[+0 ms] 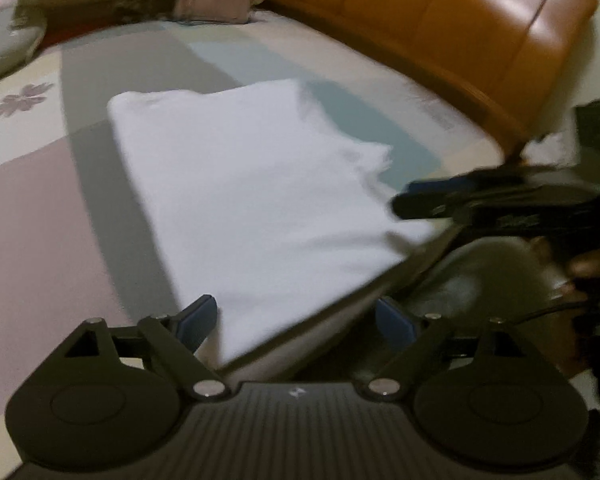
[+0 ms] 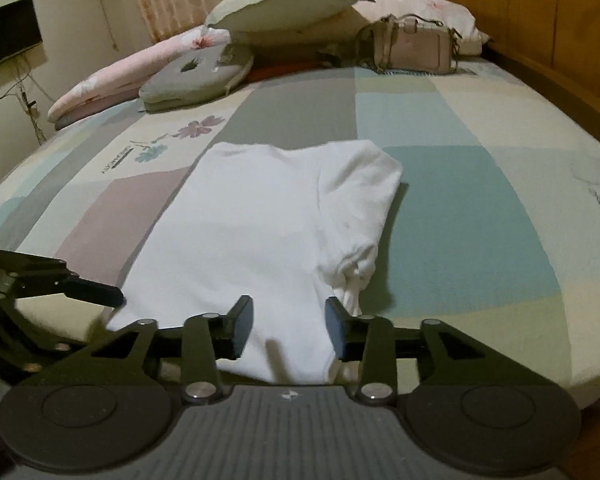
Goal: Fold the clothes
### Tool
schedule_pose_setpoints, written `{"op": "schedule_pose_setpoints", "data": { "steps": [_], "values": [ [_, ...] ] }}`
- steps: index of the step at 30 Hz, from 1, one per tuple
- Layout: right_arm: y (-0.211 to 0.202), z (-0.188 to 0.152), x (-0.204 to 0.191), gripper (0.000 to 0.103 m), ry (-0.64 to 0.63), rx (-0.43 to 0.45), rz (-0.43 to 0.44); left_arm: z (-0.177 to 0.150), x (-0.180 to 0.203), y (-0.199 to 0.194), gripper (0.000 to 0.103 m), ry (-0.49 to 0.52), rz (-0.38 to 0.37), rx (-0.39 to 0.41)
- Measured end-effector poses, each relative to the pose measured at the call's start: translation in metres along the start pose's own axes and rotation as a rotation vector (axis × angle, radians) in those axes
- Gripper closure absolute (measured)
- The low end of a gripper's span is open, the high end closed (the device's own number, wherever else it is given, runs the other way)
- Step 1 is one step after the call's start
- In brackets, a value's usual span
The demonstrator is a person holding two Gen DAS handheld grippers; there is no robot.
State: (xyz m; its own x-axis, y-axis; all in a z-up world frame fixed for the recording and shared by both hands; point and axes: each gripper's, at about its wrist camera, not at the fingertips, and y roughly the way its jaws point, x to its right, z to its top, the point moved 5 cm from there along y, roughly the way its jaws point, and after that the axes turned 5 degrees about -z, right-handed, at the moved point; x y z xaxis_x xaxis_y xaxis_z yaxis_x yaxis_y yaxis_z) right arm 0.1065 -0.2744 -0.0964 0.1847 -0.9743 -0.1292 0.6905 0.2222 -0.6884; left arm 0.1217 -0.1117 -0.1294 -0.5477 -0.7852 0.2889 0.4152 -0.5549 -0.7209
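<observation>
White garment (image 2: 260, 224): partly folded, flat on the patchwork bedspread (image 2: 460, 208), directly ahead of both tools, near hem at the bed's near edge.

Left gripper (image 1: 296, 318): jaws wide apart, nothing clamped. Near left corner of the cloth just ahead of and between the fingertips, left fingertip (image 1: 198, 318) just beside the cloth edge; contact not confirmable through blur. Left long edge straight and flat ahead of this tool.

Right gripper (image 2: 290, 328): jaws partly apart, near hem lying between them, pads not pressing. No grip. Bunched folded-in sleeve (image 2: 352, 276) just ahead and to the right of the right fingertip.

Handling, judged from appearance:
- Light, soft, limp knit; no stiffness; sags wherever unsupported.
- Layers prone to sliding over one another and over the bedspread; not fragile.
- Low slip in the pads once several layers are pinched together.

Recommended hold: both near corners at the hem, all layers pinched, one corner per tool; level lift to keep the fold line straight. Avoid a single-layer pinch and the bunched sleeve.

Beyond the far edge: pillows (image 2: 284, 8), pink bag (image 2: 412, 46), well apart from the work.
</observation>
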Motion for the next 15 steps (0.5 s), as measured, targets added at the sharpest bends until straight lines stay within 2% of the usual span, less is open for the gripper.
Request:
{"op": "schedule_pose_setpoints", "data": {
  "steps": [1,3,8,10,12,15],
  "values": [
    [0.0,0.003,-0.001,0.045,-0.011,0.009,-0.008,0.005,-0.001,-0.003,0.017,0.01,0.01,0.017],
    [0.001,0.012,-0.002,0.042,-0.037,0.032,-0.023,0.017,-0.006,-0.015,0.017,0.024,0.024,0.06],
    [0.025,0.042,-0.005,0.041,-0.042,0.086,0.023,0.064,-0.022,-0.011,0.017,0.04,0.036,0.154],
    [0.042,0.046,-0.003,0.041,-0.017,0.068,0.024,0.08,-0.03,-0.003,0.017,0.03,0.024,0.178],
    [0.051,0.04,0.002,0.041,0.006,0.051,0.018,0.085,-0.038,0.013,0.017,0.003,0.02,0.169],
    [0.064,0.03,0.009,0.041,0.041,0.026,0.009,0.076,-0.054,0.043,0.019,-0.051,0.051,0.117]
  ]
}}
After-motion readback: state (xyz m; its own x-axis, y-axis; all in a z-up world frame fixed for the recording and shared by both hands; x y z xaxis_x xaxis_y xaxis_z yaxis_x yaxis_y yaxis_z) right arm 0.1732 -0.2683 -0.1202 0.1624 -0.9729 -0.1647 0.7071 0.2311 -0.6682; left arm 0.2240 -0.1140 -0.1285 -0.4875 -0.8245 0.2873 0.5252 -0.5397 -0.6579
